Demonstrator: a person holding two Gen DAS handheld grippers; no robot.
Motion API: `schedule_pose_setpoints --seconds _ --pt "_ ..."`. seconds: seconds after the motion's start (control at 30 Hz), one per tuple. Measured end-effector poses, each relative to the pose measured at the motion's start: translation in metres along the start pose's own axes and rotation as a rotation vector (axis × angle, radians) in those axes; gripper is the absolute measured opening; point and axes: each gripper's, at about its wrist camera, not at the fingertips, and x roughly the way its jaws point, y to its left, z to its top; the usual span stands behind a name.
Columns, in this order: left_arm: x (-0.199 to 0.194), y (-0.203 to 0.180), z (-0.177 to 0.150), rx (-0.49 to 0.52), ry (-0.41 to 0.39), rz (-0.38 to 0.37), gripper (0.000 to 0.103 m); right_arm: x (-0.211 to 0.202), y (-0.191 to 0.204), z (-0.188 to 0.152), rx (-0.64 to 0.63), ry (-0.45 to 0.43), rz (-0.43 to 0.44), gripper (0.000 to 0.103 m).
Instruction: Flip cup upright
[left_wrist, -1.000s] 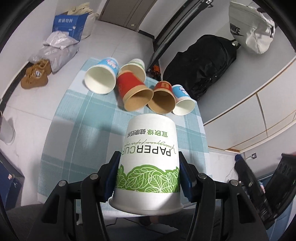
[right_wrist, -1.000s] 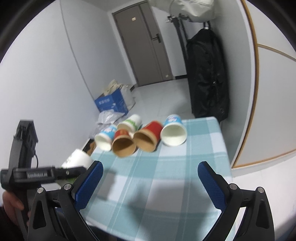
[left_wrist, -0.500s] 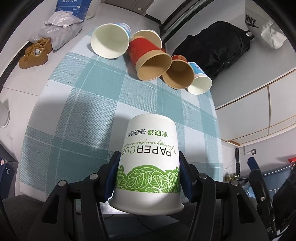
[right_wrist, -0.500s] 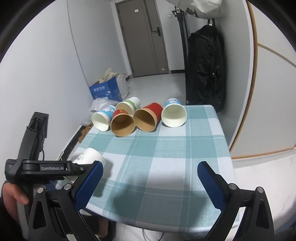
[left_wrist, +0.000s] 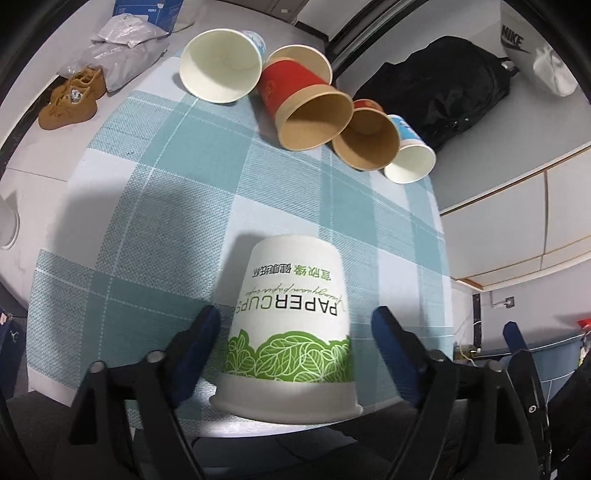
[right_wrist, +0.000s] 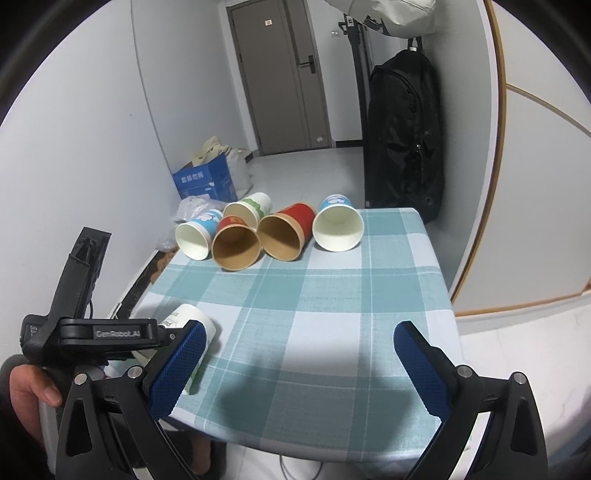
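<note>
Green-leaf paper cup (left_wrist: 291, 317) is seen between the left tongs (left_wrist: 291, 332), near the front edge of the table (left_wrist: 155, 206). Its closed base points away from the camera, rim nearest; print reads inverted. Whether it rests on the cloth or hangs just above cannot be told.

Left tongs are spread wide: a clear gap shows at each pad, nothing gripped. Right tongs (right_wrist: 295, 354) are likewise wide open and empty, over bare cloth.

Five more cups (right_wrist: 269, 230) lie on their sides in a cluster at the far edge.

Step judged: release of the cup, apparently not yet upright. Next move calls for a fresh grip on the cup wall and a turn bringing the rim uppermost.
</note>
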Motion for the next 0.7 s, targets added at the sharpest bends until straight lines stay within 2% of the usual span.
schedule_pose_setpoints --seconds 0.17,0.37,0.7 --pt "-0.006 0.002 0.002 -0.028 -0.016 -0.009 0.083 -0.003 -0.001 -0.001 0.003 -0.006 0.005 0.102" --pt "-0.021 -0.001 -0.001 -0.014 -0.059 0.0 0.083 -0.006 -0.002 -0.002 0.003 -0.012 0.002 0.102" --pt "-0.042 -0.008 -0.003 0.012 -0.164 0.033 0.083 -0.01 -0.003 -0.005 0.003 -0.013 -0.001 0.102"
